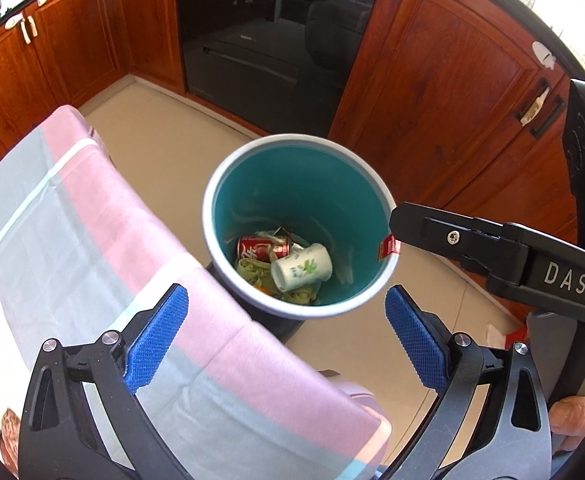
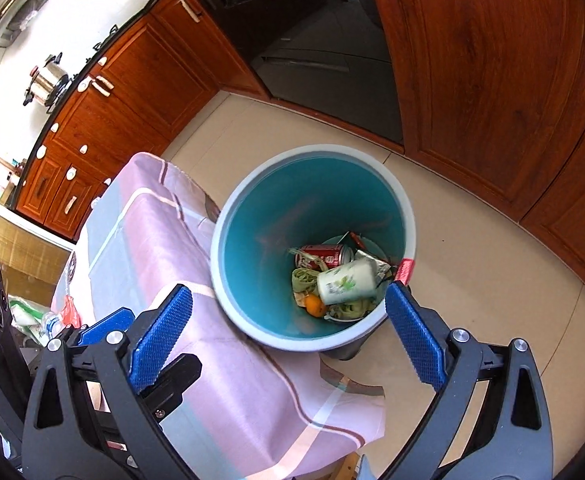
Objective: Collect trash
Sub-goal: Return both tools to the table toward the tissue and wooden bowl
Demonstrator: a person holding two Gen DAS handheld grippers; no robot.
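While over teal bin [image 1: 228, 184], left tool [image 1: 286, 338] and right tool [image 2: 288, 334] gape wide, gripping nothing.

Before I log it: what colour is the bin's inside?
Teal inside the bin, with a pale grey rim; clearest from the right wrist.

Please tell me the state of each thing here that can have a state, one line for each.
Trash bin: upright, no lid, partly filled.
Red can: lying on its side in the bin.
White cup: lying on its side on the trash.
Left gripper: open, empty.
Right gripper: open, empty.
Cabinet doors: closed.
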